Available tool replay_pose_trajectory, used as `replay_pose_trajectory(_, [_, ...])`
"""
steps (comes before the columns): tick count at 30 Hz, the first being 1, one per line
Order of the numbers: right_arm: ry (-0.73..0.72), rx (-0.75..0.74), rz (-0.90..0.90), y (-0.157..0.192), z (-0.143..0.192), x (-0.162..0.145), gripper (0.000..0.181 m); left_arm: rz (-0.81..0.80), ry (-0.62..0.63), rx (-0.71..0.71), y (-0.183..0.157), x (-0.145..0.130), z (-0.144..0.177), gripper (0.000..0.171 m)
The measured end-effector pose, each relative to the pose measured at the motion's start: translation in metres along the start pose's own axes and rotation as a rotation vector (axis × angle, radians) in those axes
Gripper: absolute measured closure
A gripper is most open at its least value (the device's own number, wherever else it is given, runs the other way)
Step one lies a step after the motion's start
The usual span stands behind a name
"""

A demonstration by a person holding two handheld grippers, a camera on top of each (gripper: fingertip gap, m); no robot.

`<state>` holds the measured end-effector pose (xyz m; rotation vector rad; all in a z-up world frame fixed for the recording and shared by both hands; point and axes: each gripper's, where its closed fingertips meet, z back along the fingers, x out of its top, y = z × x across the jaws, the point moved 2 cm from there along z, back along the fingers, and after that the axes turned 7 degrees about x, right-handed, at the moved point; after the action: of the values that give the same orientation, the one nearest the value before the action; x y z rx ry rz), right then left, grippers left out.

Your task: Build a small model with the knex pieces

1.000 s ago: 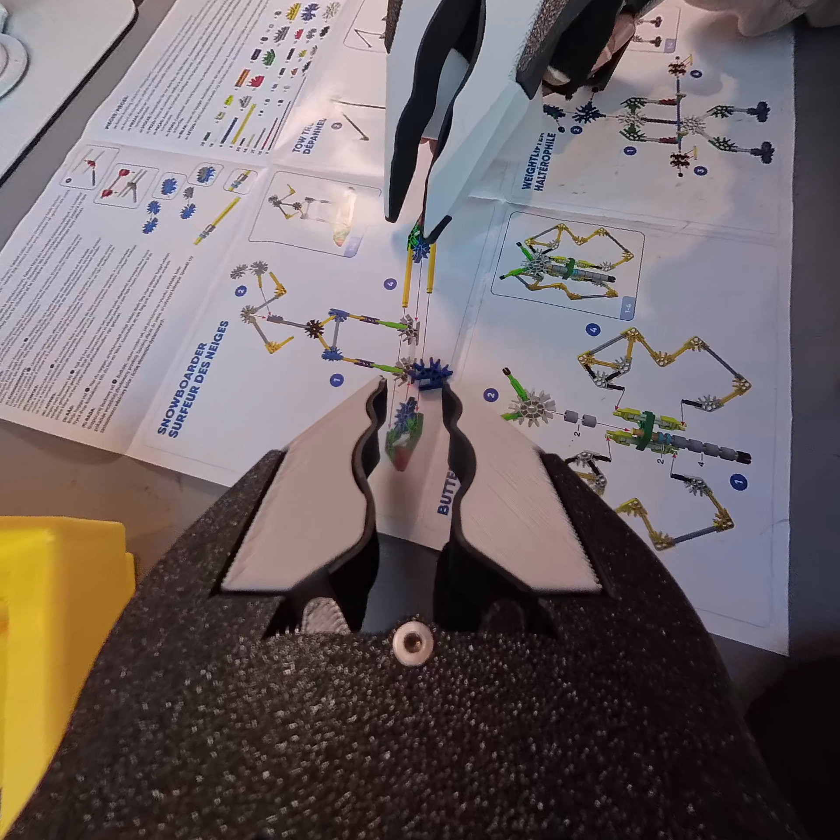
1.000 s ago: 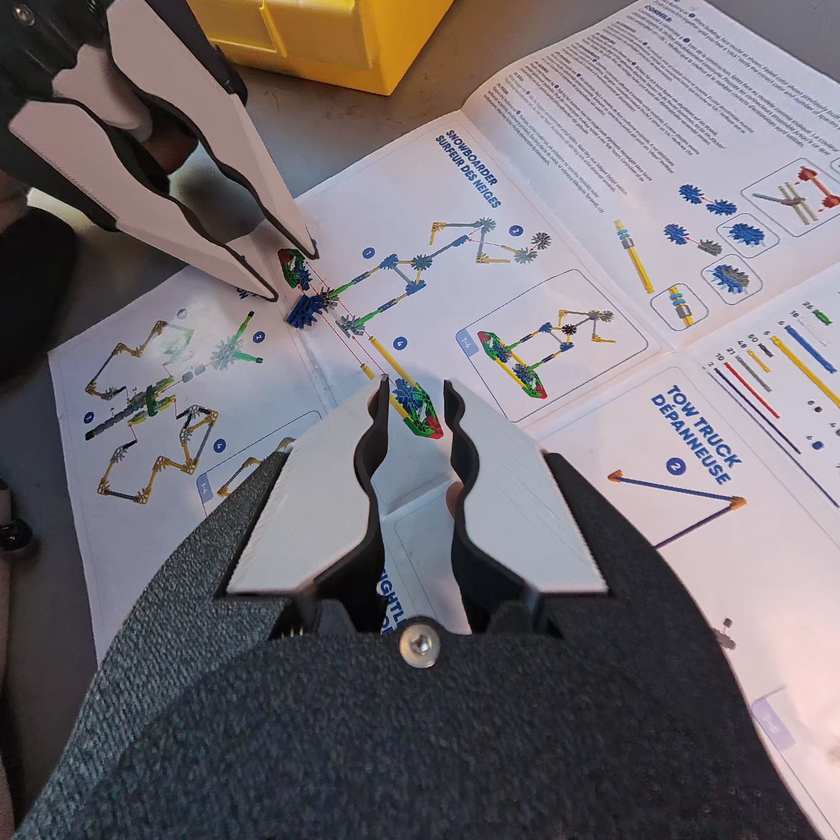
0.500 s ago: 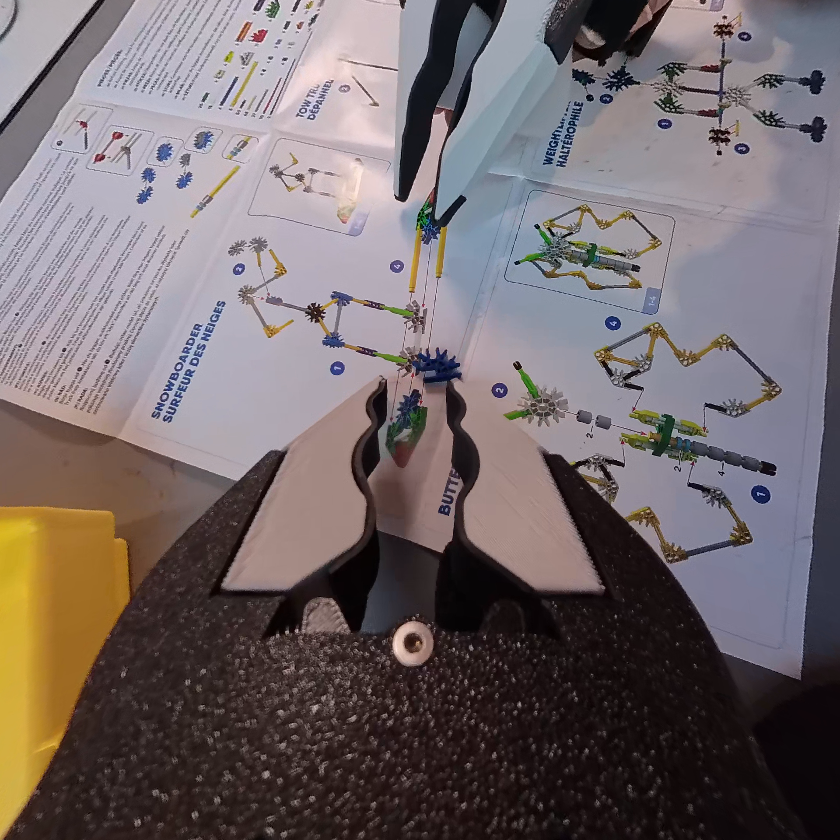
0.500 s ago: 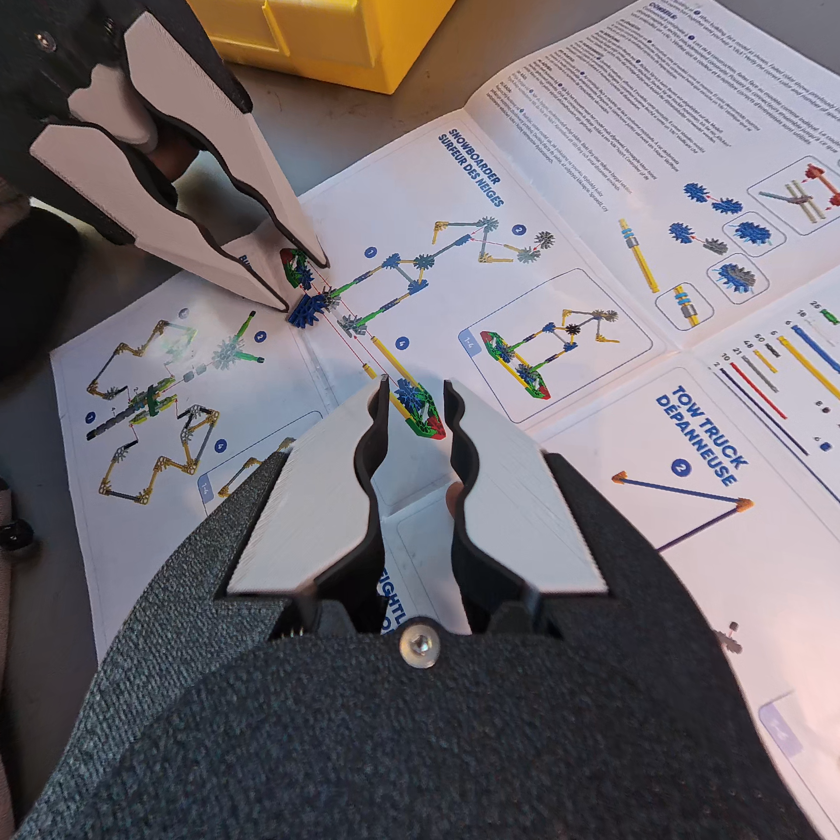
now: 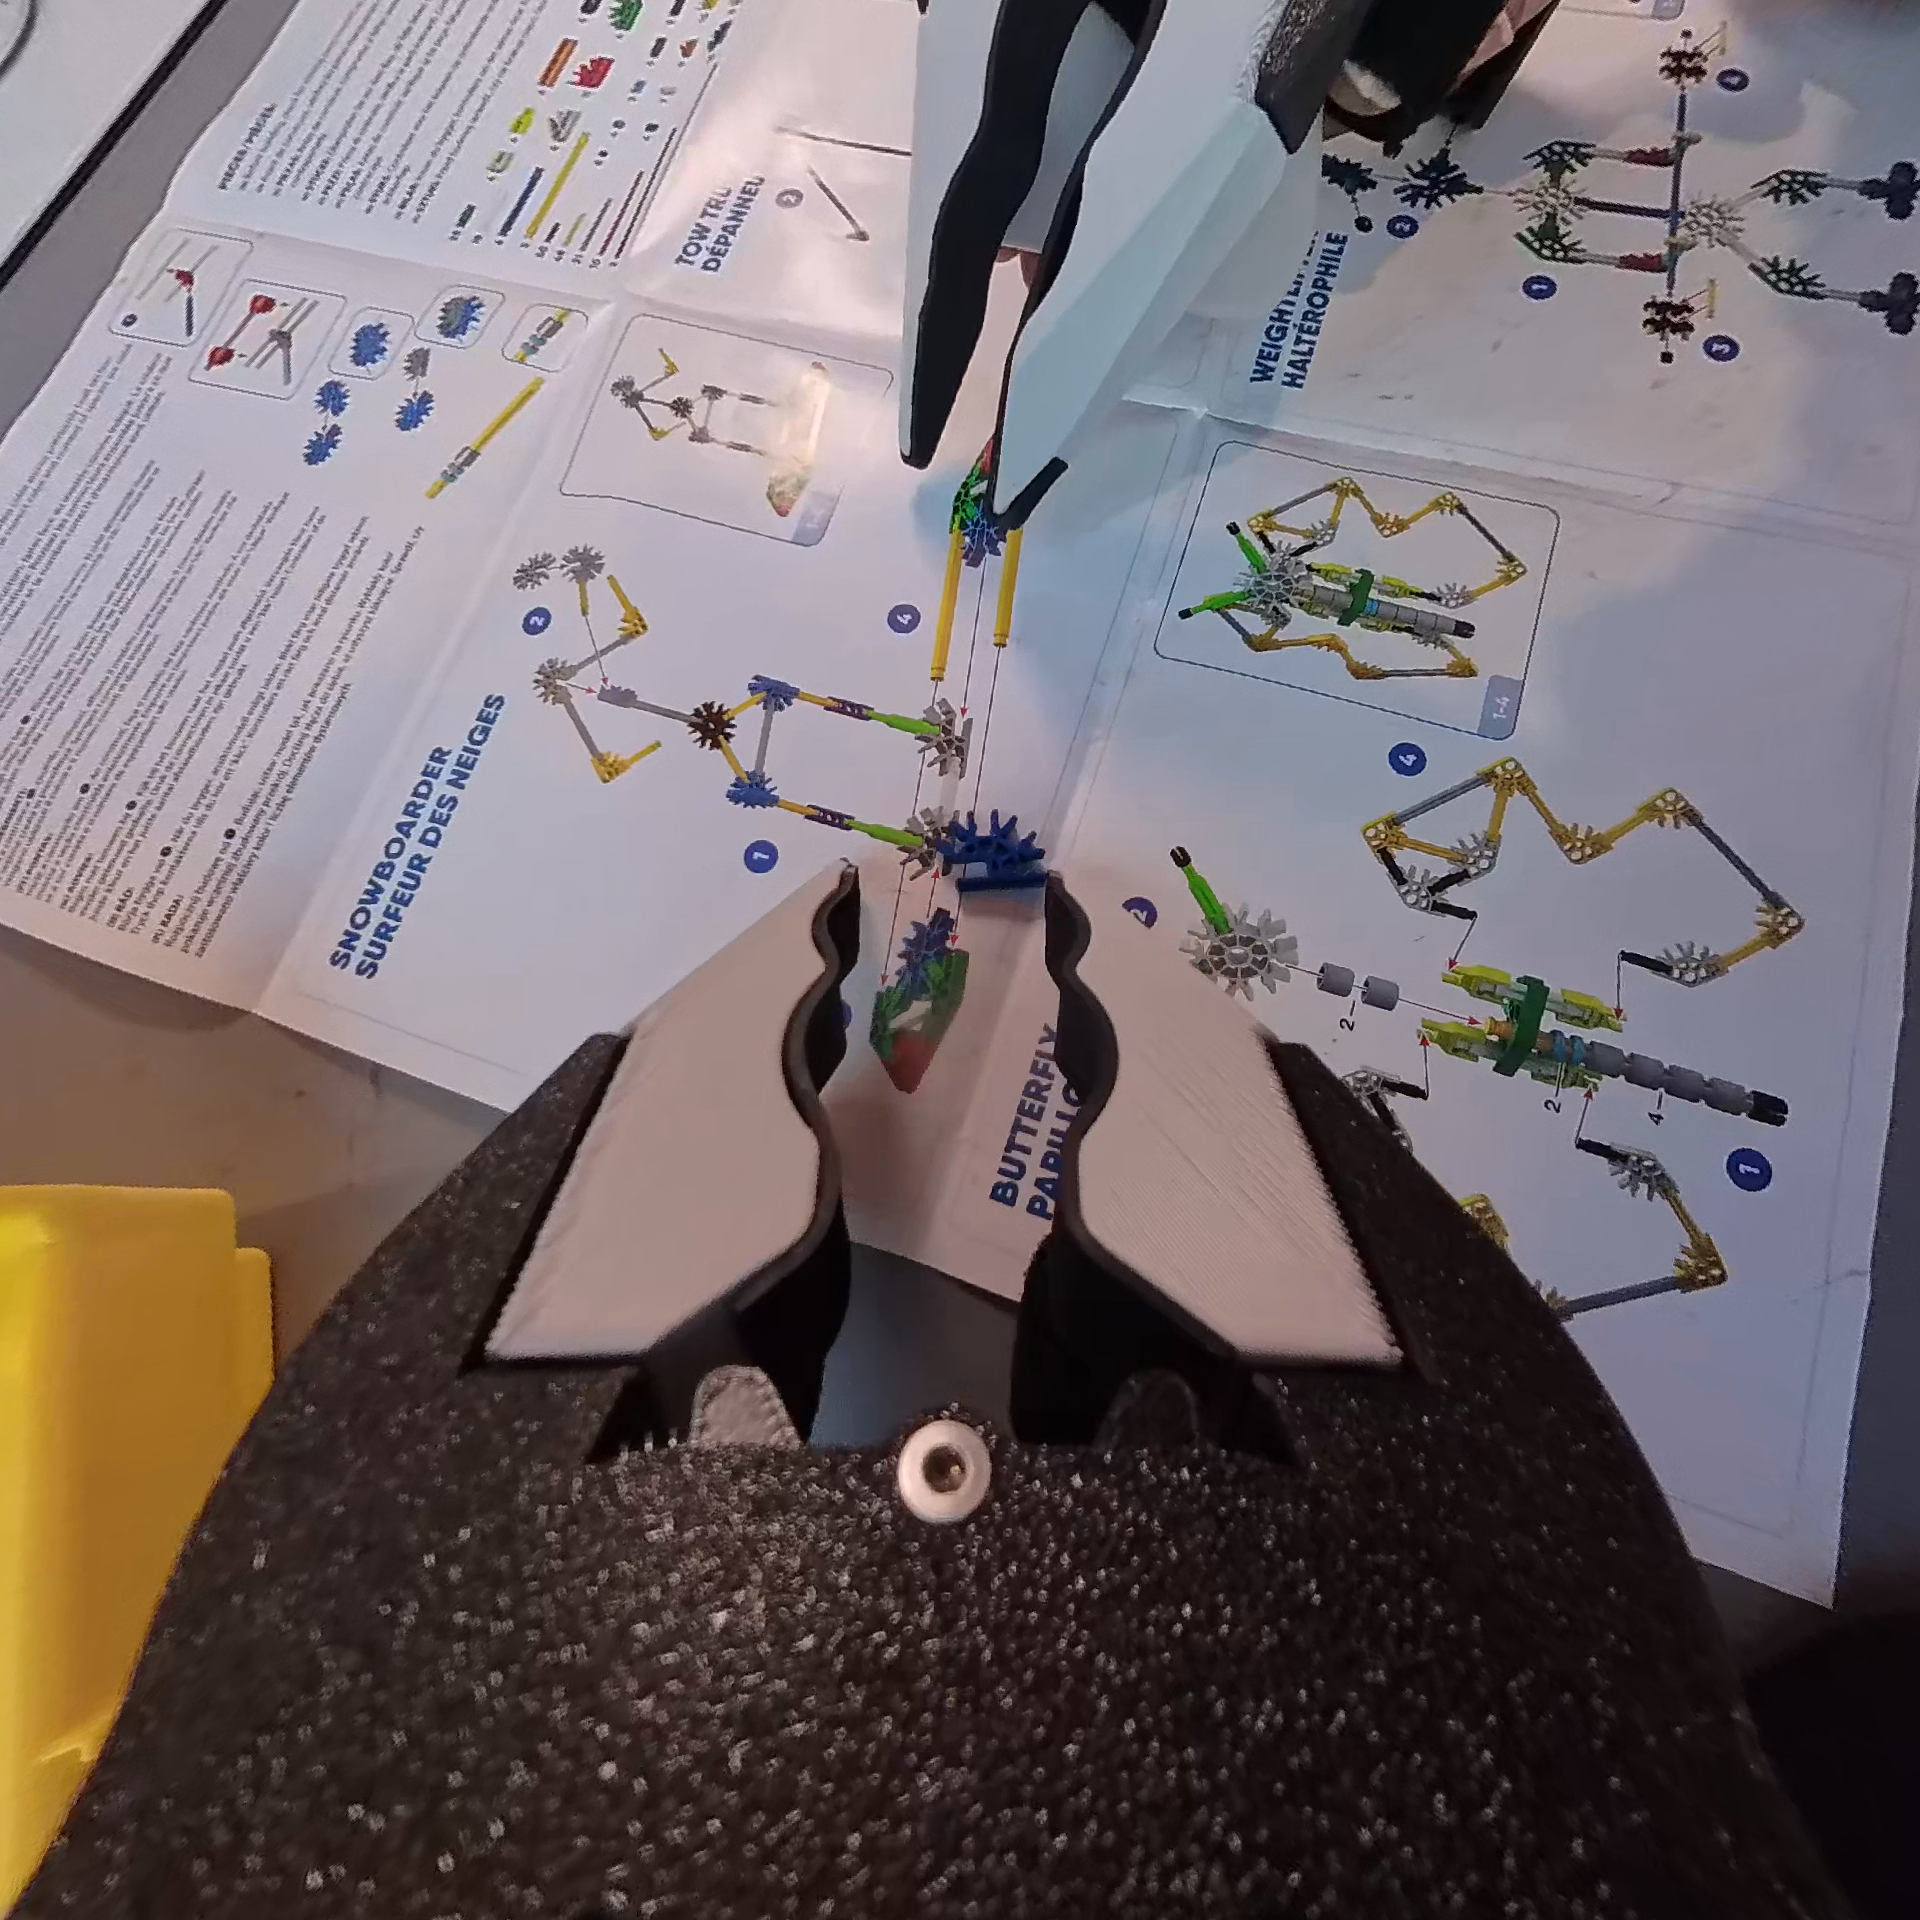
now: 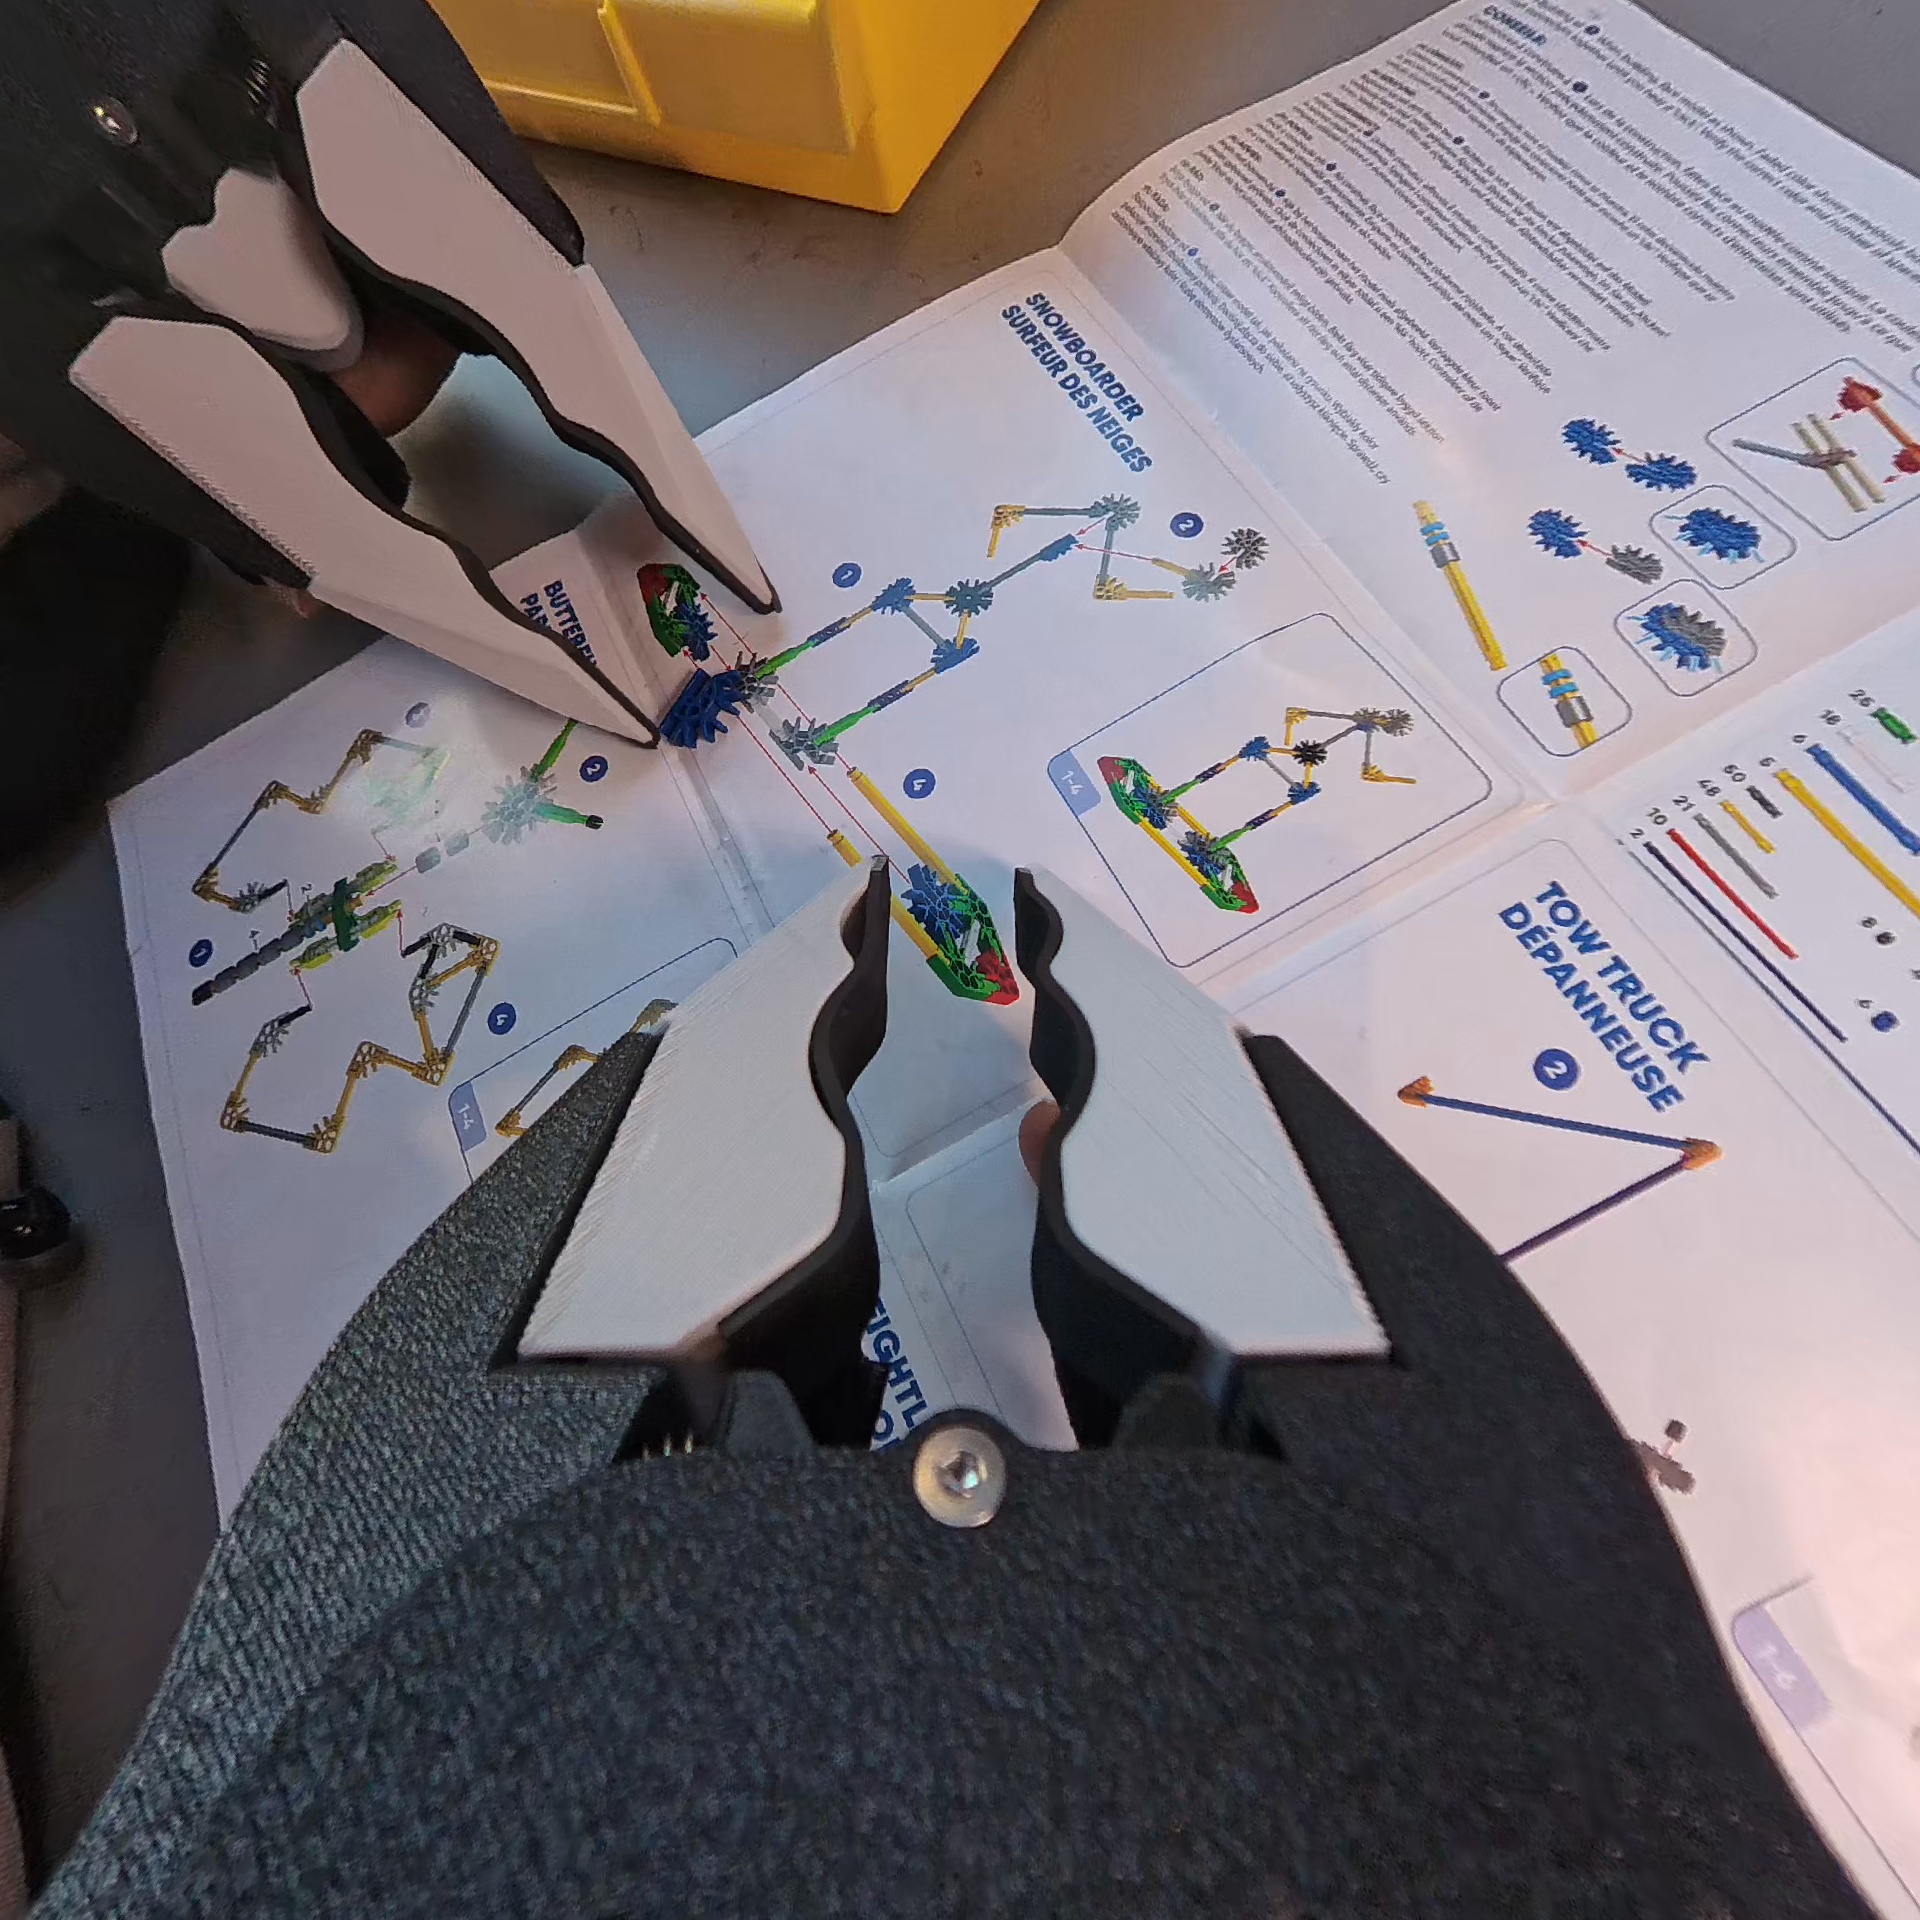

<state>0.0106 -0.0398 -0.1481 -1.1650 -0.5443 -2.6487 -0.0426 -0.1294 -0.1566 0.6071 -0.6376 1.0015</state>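
Both claws gape narrowly, empty: left gripper point(image 5: 951, 883) tips flank the small blue toothed plastic connector point(image 5: 992, 847), apparently bracketing it; right gripper point(image 6: 951, 883) hovers over the unfolded white instruction sheet point(image 6: 1299, 582).

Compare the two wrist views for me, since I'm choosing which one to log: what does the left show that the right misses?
Only the left wrist view shows the pale flat panel at its top left corner. Only the right wrist view shows a small dark-grey piece lying on the sheet's right part. Both show the unfolded white paper instruction sheet, the blue toothed plastic connector lying on it, the yellow plastic box, and both open grippers, left and right.
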Motion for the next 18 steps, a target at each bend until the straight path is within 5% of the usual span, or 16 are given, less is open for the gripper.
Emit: replay_pose_trajectory(18, [-0.003,0.006,-0.006,0.0001,-0.0003,-0.0004,0.159,-0.024,-0.036,-0.019,-0.0009,0.0,0.0008,0.139])
